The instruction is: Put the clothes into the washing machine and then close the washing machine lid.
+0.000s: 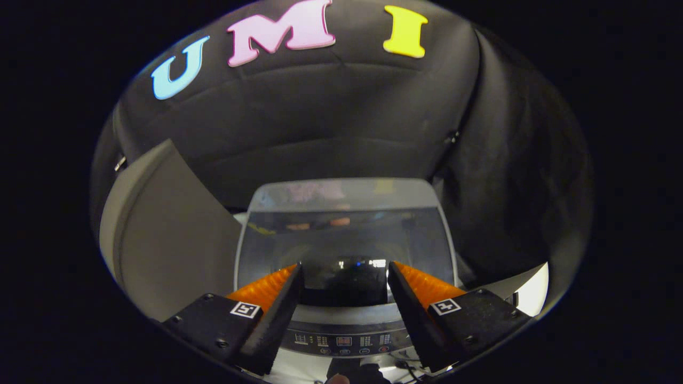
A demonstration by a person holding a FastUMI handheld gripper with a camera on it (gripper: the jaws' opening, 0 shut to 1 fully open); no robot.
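Gripper (pixel 344 272): spread wide, holding nothing | washing machine lid (pixel 344 234): closed, beneath fingers | control panel (pixel 344 340): markings unreadable

Gripper (pixel 344 274) is hovering level, its two fingers (pixel 277 314) spread wide and parted, nothing between them and nothing pressing on either inner face. Both fingers reach forward evenly, tips level with each other, each mount carrying a small square marker tag (pixel 245 309). A fingertip of the person (pixel 338 379) peeks in below.
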